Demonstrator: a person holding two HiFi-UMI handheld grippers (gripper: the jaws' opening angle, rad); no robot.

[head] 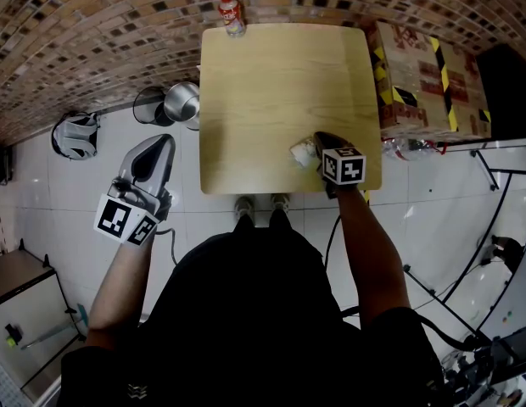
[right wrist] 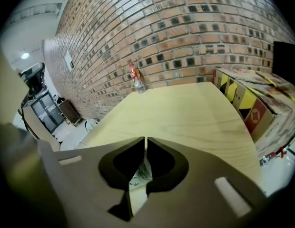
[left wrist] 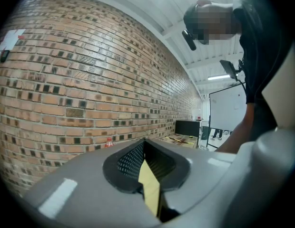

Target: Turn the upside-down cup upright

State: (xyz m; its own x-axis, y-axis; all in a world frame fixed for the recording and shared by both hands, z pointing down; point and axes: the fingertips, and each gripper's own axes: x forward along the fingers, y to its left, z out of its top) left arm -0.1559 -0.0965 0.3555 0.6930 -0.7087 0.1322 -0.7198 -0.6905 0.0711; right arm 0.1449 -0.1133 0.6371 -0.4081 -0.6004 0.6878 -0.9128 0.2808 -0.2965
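A white paper cup (head: 303,153) with a greenish print sits near the front right of the wooden table (head: 271,83), half hidden under my right gripper (head: 319,143). Which way up it stands I cannot tell. In the right gripper view the jaws (right wrist: 145,139) stand almost together, pinching the cup's thin wall (right wrist: 140,173) between them. My left gripper (head: 161,141) hangs off the table's left side over the floor, apart from the cup. In the left gripper view its jaws (left wrist: 144,142) meet at the tips with nothing held.
A small bottle (head: 232,13) with a red label stands at the table's far edge by the brick wall. Cardboard boxes (head: 424,75) with yellow-black tape lie right of the table. Metal bins (head: 182,102) stand on the floor at its left.
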